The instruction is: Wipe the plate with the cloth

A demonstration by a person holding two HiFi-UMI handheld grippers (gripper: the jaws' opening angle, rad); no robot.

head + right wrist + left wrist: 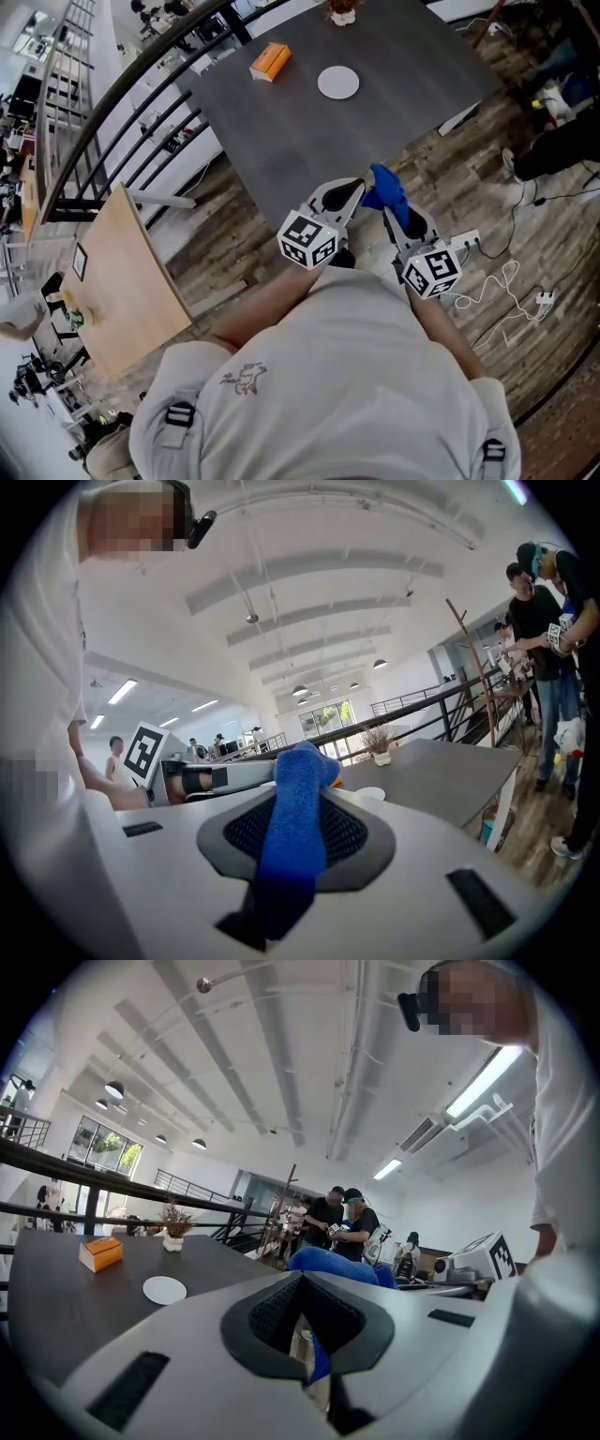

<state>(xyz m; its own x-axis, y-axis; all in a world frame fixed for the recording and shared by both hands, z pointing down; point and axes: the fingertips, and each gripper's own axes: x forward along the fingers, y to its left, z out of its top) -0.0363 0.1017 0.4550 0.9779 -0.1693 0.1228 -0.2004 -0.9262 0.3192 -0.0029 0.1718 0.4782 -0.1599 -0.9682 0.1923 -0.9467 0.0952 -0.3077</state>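
My right tongs point(302, 761) are shut tight on the blue cloth point(292, 827). The cloth is squeezed between the two pads. It sticks up past the tips in a soft lump, and some of it hangs down toward the camera.

My left tongs point(302, 1279) are shut too, with no gap. A thin strip of the same blue cloth shows pinched between them (only a tiny bit of it). The rest of the cloth bulges just past their tips.

In the head view, both tongs sit side by side in front of the person's white shirt. The cloth is bunched up where their tips meet. They are up in the air, close to the near edge of the dark table point(309, 150).

The plate point(337, 82) is small, white and round. It lies flat on the table, far across it and well apart from the tongs and the cloth. An orange box point(270, 61) lies near the plate, on its left. A little plant point(342, 11) in a pot stands at the far edge of the table, past the plate.
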